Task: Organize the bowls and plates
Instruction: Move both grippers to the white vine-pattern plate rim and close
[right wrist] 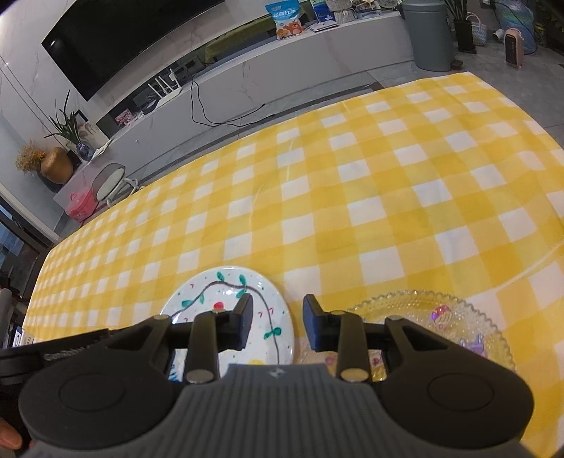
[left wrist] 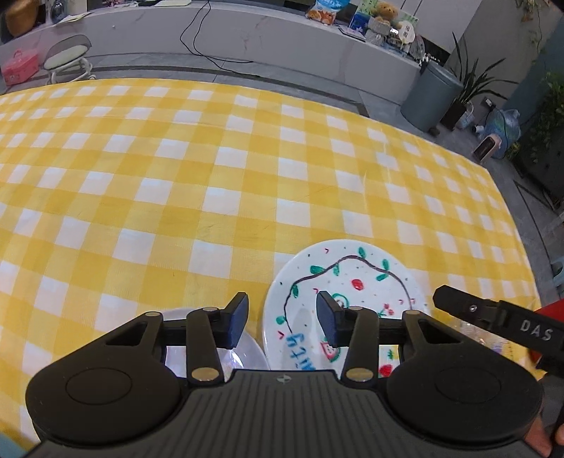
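A white plate painted with a vine, leaves and red fruit (left wrist: 352, 278) lies on the yellow checked tablecloth (left wrist: 176, 176) near the front edge. My left gripper (left wrist: 282, 319) is open and empty, hovering over the plate's left rim. A pale bowl or plate (left wrist: 246, 347) lies under its left finger. The right gripper's arm (left wrist: 493, 313) shows at the right. In the right wrist view the painted plate (right wrist: 211, 296) lies left and a clear scalloped glass plate (right wrist: 440, 313) lies right. My right gripper (right wrist: 277, 324) is open and empty above the gap between them.
The tablecloth (right wrist: 352, 176) covers the whole table. Beyond the far edge are a grey bin (left wrist: 430, 102), a low white bench (left wrist: 246, 31), a stool (left wrist: 67, 60) and potted plants (left wrist: 469, 81) on the floor.
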Motion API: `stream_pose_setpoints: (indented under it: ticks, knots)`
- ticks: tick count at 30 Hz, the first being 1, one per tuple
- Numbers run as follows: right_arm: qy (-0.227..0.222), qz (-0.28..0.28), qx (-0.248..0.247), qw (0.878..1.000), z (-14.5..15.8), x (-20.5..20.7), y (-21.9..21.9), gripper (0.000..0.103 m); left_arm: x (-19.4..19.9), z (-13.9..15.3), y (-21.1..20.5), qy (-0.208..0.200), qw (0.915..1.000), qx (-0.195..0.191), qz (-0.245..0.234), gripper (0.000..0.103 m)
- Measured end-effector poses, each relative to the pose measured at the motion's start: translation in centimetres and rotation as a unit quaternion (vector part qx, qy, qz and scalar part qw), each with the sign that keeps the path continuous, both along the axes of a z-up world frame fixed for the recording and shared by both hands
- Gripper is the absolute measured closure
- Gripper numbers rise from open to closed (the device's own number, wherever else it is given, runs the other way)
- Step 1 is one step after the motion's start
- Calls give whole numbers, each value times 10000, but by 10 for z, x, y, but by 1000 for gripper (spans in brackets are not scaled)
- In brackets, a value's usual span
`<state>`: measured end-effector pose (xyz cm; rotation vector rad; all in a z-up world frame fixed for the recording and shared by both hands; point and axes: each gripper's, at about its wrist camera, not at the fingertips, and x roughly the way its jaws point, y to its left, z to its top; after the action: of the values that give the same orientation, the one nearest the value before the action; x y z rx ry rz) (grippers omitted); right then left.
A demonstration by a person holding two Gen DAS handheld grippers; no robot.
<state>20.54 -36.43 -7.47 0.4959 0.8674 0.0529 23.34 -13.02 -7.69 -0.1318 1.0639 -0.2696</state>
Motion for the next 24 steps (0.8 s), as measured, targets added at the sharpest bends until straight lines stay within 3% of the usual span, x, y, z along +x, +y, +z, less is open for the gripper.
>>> stream_pose_setpoints:
  ticks: [8, 14, 18, 24]
  knots:
    - [165, 175, -117, 9996, -14, 12, 6, 72, 4, -10, -2, 193, 9998, -10, -90, 67]
    - [253, 247, -72, 9993, -22, 17, 10, 82, 2, -11, 0, 199, 9997, -116, -25, 70]
    - [277, 121, 29, 9995, -24, 16, 5, 90, 3, -11, 2, 211, 9996, -150, 111, 79]
    - [273, -73, 361, 9989, -27, 16, -3, 92, 0, -10, 4, 113, 9994, -172, 284, 84]
